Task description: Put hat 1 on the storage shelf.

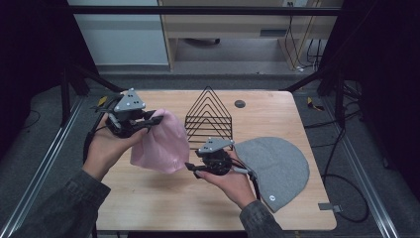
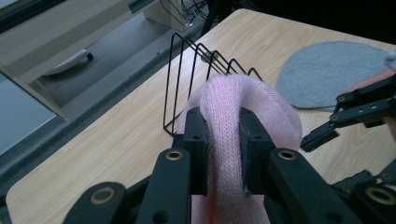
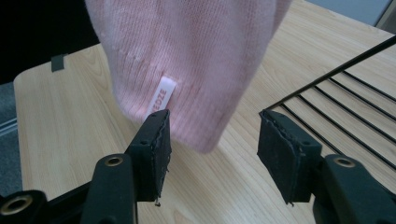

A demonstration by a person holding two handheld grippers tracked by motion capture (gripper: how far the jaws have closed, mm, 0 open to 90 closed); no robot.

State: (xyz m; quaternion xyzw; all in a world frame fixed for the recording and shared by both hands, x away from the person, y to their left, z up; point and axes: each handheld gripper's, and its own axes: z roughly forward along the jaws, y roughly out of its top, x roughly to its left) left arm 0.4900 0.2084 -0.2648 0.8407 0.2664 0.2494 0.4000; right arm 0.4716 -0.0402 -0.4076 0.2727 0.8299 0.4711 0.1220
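From above, the left gripper (image 1: 148, 120) is lifting the pink beanie (image 1: 161, 144) so it hangs free; its own view is showing both jaws pinching the knit, while the right gripper (image 3: 212, 140), half-open and empty, is lining up under the hem.

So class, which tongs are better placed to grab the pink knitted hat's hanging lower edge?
Right tongs: open, just below the pink knitted hat. Left tongs already clamp its top.
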